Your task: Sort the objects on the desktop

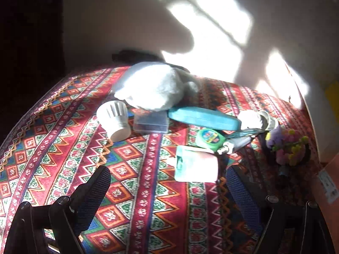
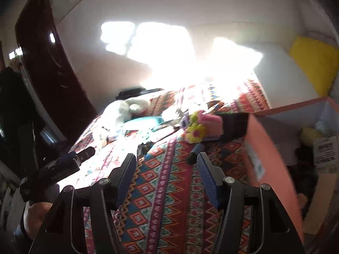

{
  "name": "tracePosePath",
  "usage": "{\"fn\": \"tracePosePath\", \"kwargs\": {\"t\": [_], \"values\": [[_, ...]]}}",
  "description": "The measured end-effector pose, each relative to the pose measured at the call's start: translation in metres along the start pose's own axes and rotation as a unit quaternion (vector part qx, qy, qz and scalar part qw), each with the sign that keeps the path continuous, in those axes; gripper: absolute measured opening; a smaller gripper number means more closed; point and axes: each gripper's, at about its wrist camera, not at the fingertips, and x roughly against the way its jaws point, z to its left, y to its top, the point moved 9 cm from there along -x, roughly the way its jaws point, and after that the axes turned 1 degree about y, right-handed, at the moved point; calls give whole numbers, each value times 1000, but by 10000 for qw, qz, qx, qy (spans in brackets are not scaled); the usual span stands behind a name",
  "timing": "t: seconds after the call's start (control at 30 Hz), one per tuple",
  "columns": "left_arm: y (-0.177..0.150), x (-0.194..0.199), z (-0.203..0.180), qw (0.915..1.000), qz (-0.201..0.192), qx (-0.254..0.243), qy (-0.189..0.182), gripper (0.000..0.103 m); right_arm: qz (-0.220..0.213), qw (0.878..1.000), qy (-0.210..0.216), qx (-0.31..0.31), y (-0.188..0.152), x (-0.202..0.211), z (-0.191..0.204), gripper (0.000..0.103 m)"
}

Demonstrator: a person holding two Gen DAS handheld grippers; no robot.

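both tongs are wide and hold nothing: left gripper [image 1: 167, 182] near the soap box [image 1: 196, 164], right gripper [image 2: 166, 167] by the pink box [image 2: 273, 148].

White bulb [image 1: 114, 120], teal case [image 1: 203, 118], tape measure [image 1: 209, 139] (clustered on patterned cloth [image 1: 148, 190])

Red geometric-patterned tablecloth [image 1: 148, 190]; teal case [image 1: 203, 118]; white plush toy [image 1: 156, 86]; pink and yellow flowers [image 1: 290, 150]; salmon-pink box [image 2: 269, 148].
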Motion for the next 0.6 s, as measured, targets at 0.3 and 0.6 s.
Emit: {"fn": "tracePosePath", "kwargs": {"t": [0.3,0.6], "values": [[28,-101,67,9957,687,616,45,92,1314,9807,1116,-920,-9,-172,48,68],[43,-169,63,9932,859,755,-197,92,1358,9879,677,-318,-8,-275,74,94]]}}
